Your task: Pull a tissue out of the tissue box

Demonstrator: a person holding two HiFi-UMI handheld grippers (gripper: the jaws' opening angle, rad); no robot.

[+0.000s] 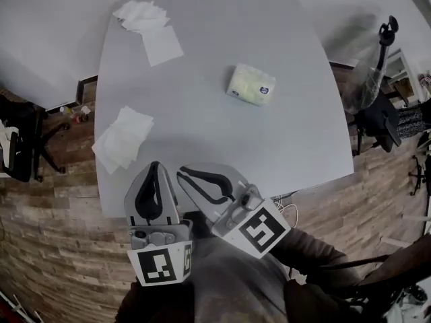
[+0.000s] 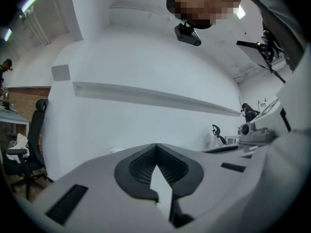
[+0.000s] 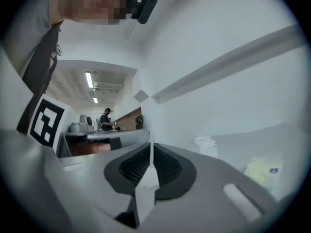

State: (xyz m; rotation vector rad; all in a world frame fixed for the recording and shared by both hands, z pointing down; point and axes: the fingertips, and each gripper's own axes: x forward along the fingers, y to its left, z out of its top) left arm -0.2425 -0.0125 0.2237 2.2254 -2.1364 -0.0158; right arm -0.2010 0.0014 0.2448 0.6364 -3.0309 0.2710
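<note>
The tissue box is a soft pale-yellow pack lying right of the middle of the grey table. It also shows at the lower right of the right gripper view as a yellowish pack. Both grippers hang over the table's near edge, close to my body and well short of the pack. My left gripper is shut with nothing in it, and in its own view its jaws meet at the tips, aimed at a white wall. My right gripper is also shut and empty, its jaws closed.
Loose tissues lie in a pile at the table's far left corner, one sheet just beside it, and another pile sits at the near left. Office chairs stand left and right of the table. A person stands far off.
</note>
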